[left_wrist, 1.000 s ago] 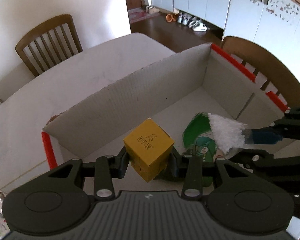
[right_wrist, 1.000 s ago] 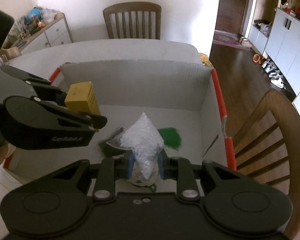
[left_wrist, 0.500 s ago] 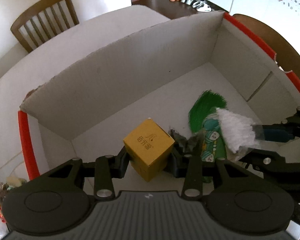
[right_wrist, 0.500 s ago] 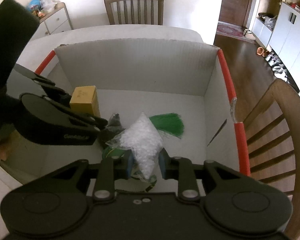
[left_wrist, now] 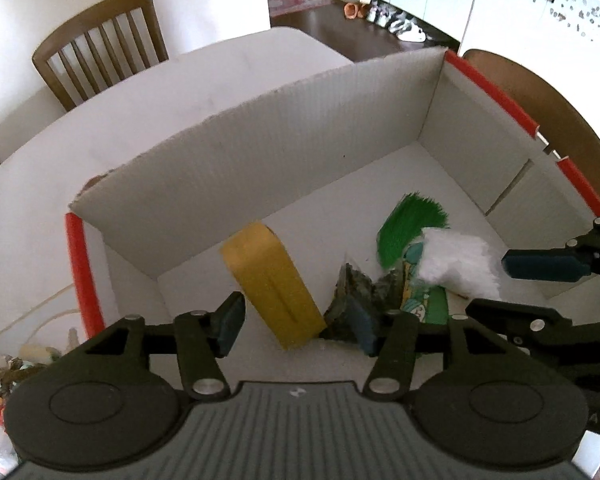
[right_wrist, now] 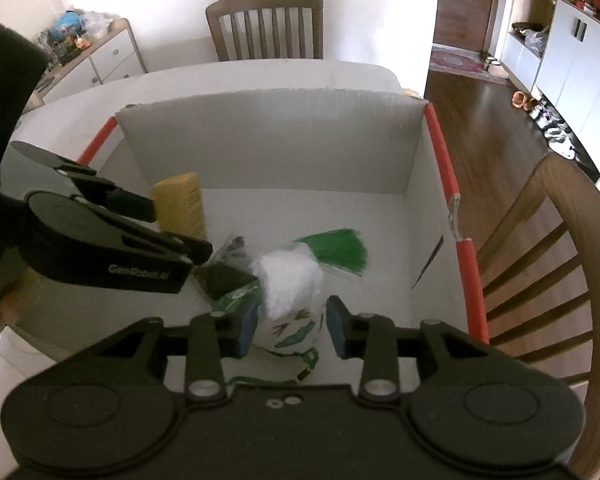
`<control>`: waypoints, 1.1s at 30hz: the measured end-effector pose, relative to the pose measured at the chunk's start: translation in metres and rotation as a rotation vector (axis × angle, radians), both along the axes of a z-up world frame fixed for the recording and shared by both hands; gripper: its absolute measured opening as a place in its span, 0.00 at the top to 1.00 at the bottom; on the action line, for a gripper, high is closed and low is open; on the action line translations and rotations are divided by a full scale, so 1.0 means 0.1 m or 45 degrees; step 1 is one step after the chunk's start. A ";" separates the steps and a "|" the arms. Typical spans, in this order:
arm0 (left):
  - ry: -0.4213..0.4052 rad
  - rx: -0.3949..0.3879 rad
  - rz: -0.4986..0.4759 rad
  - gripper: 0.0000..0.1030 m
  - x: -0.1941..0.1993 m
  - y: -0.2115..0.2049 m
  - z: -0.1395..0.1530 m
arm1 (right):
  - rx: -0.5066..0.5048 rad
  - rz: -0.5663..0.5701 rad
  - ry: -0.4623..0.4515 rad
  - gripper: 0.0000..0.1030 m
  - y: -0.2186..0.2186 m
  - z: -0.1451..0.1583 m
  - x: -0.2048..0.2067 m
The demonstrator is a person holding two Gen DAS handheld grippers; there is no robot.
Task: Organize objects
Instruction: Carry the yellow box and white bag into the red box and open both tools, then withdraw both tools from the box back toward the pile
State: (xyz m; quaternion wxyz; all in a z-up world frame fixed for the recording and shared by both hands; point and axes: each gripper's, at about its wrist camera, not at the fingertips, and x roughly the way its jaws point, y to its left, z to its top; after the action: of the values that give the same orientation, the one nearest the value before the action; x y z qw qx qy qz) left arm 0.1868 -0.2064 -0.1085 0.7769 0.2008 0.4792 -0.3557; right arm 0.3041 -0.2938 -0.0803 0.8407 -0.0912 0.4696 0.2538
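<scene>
Both grippers hang over the white corrugated cardboard box with red edge strips (left_wrist: 308, 148), and both have just been opening. The left gripper (left_wrist: 296, 326) has let go of the yellow rectangular carton (left_wrist: 272, 284); its pads stand clear on either side while the carton tips toward twelve o'clock inside the box. The right gripper (right_wrist: 292, 326) has released the clear plastic bag of white granules (right_wrist: 290, 284), which sits loose between parted pads, over a green printed packet (left_wrist: 424, 304). At its two o'clock lies a green fan-like bundle (right_wrist: 338, 248). As I see it, the carton may topple onto the dark crumpled wrapper (left_wrist: 354, 286), and lifting out carelessly could snag the bag.
</scene>
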 end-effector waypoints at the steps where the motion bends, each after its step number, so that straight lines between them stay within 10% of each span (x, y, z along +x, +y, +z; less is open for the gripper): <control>1: -0.004 -0.009 0.005 0.46 -0.02 0.03 0.03 | 0.005 0.000 -0.004 0.65 -0.01 0.03 0.00; 33: -0.138 -0.357 0.212 0.27 -0.44 1.54 0.87 | 0.196 0.001 -0.175 0.46 0.51 0.90 -0.75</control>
State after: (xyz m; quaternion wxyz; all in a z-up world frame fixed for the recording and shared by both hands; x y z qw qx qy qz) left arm 0.1432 -0.0524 -0.0216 0.8487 0.0691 0.3974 -0.3420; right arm 0.2289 -0.2423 0.0093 0.8754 -0.0439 0.3898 0.2825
